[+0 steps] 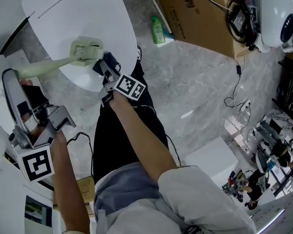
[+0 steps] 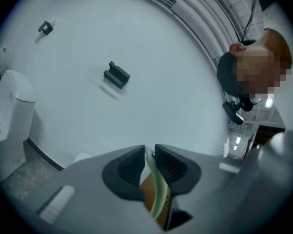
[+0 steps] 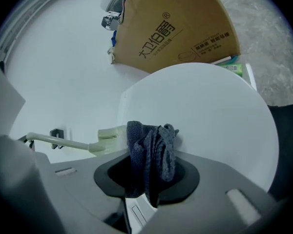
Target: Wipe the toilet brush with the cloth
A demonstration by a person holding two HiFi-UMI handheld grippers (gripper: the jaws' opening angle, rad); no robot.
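The left gripper (image 2: 150, 155) sits at the lower left of the head view, with a black-and-white square marker on its cube. A bare forearm rises to it from the bottom edge. In the left gripper view, its fingers are clenched on the thin handle of the pale green plastic toilet brush (image 1: 87, 49).

From there the handle slants up and to the right. The brush's blocky head lies over the front edge of the closed white toilet lid (image 1: 83, 9) at the upper left.

Just right of the brush head is the right gripper (image 3: 149, 168), whose cube also carries square markers. Its fingers grasp a bunched dark blue-grey woven cloth (image 3: 154, 147), which stands up out of them and meets the lower right side of the brush head. The right arm, in a pale sleeve, stretches from the bottom centre up and left, with the forearm almost straight.

Further right, on the grey marbled floor (image 1: 195, 77), stands a small green bottle (image 1: 157, 29); its label is too small to read. Beside it is a large brown cardboard box (image 3: 171, 28) printed with dark Chinese characters and an ® mark. The box's smaller print is illegible.
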